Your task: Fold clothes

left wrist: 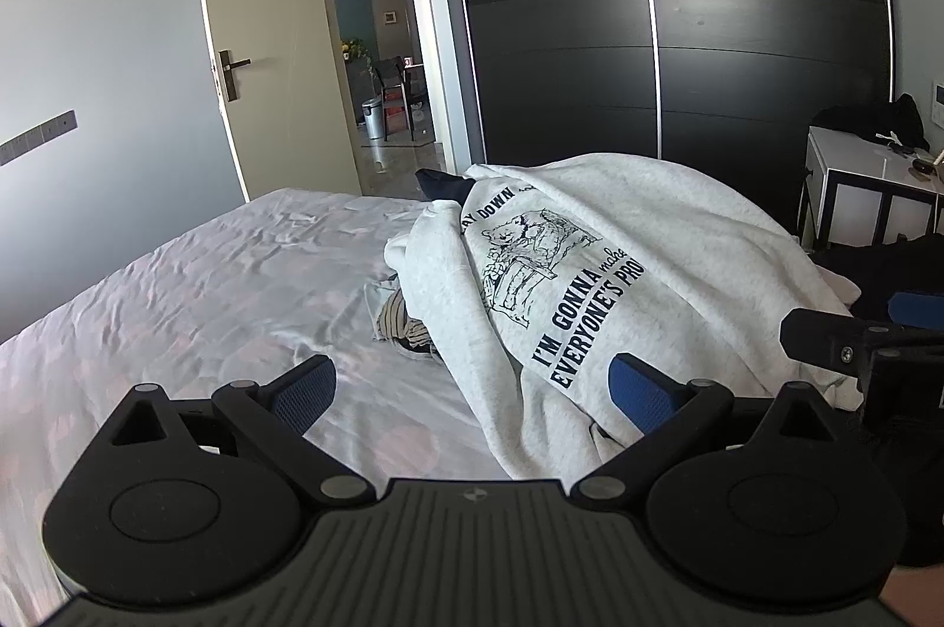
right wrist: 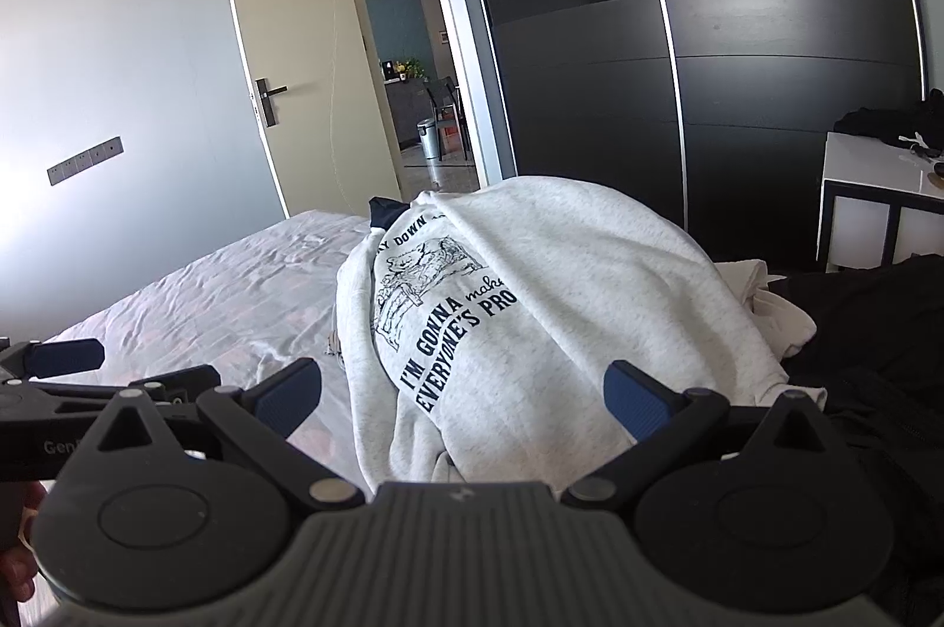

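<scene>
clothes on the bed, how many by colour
Light grey: 1, the printed sweatshirt
Striped: 1, the bundle tucked under its edge
Dark navy: 1, the piece behind the sweatshirt
Black: 1, the garment on the right
Cream: 1, the cloth beside the black one
Total: 5

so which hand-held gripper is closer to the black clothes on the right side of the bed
Right. The right hand-held gripper is open beside the black clothes; the left hand-held gripper, also open, sits further left over the bed sheet.
</scene>
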`<state>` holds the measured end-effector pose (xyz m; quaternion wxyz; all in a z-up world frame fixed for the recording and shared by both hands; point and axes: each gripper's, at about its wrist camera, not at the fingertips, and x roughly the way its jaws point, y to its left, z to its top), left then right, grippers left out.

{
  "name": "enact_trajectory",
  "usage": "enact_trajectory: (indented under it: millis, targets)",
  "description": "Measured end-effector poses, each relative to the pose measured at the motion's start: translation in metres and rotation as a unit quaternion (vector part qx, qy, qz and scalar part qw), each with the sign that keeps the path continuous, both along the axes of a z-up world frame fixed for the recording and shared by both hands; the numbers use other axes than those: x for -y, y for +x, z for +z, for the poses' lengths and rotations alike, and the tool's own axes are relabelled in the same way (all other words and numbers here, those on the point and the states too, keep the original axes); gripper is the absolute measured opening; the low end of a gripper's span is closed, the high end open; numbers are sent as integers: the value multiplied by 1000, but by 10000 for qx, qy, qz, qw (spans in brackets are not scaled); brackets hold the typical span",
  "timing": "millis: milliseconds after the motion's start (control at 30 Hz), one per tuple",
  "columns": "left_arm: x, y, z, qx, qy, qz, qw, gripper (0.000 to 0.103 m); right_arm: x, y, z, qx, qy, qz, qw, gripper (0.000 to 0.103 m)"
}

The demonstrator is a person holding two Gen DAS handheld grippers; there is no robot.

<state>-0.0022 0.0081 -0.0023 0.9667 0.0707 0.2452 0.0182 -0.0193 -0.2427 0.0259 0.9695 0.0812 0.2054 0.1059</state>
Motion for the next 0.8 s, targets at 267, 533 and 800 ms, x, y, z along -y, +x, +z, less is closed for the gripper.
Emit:
enact_trajectory:
  millis: [267, 533, 800]
  targets:
    - [-4, 1, -2, -95, -33, 30, 9999, 103, -3, 4, 0, 49, -172, 119, 9998, 103]
    - [-33, 9, -7, -224, -199, 308, 9991, 103, -6, 14, 0, 531, -544, 349, 9965, 103]
    - [-71, 38, -3, -330, -215, 562, 9976, 103, -14, 104, 0, -163, -1265, 659, 9896, 70]
